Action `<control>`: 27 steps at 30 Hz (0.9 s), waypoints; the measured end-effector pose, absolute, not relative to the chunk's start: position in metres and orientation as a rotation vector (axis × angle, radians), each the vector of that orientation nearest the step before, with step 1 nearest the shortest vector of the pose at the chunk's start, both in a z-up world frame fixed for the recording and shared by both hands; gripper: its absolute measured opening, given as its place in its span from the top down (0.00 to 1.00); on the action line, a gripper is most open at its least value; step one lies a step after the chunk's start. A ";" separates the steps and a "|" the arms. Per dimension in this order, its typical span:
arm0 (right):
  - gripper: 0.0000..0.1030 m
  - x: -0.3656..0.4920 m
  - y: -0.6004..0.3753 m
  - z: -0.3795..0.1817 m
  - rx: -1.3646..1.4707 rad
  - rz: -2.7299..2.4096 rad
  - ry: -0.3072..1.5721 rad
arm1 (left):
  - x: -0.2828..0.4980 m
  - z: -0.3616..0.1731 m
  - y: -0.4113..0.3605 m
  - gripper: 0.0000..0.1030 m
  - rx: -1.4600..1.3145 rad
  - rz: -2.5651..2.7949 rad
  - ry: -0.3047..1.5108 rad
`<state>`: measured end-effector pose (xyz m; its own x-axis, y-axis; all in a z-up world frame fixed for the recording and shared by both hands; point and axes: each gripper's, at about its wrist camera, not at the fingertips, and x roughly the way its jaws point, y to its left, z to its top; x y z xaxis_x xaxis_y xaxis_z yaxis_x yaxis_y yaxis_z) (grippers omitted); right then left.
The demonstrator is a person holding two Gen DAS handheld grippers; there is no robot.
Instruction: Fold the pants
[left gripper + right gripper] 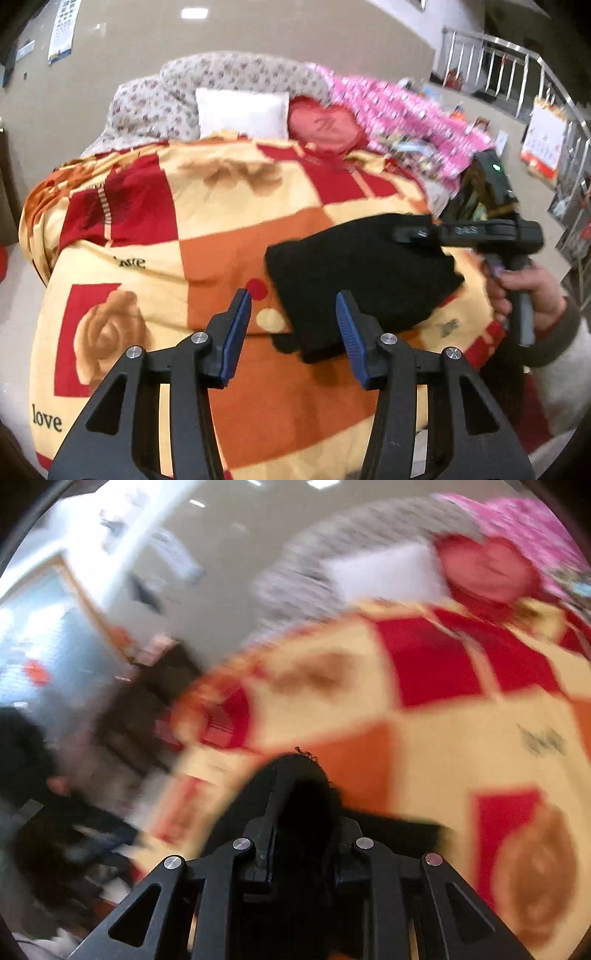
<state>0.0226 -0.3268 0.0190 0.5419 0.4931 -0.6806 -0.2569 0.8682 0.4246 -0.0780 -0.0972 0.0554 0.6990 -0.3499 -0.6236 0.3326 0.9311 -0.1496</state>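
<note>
Two claws at work | left claw spread, empty, black folded fabric pants just ahead-right on patchwork bed quilt | right claw pinching pants cloth | step: final fold, likely | next: lay edge flat, release.

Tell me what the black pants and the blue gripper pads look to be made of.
Black folded pants: soft matte fabric, likely knit or fleece; they absorb light, slump in rounded folds, and show a fuzzy frayed edge in the right wrist view. Blue pads on the left gripper: probably rubber or soft plastic, judging by fine ribbing on one pad and dull sheen.
</note>
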 end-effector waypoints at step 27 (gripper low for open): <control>0.78 0.003 -0.359 0.025 0.266 0.365 0.840 | 0.024 0.015 -0.154 0.42 0.034 -0.246 0.871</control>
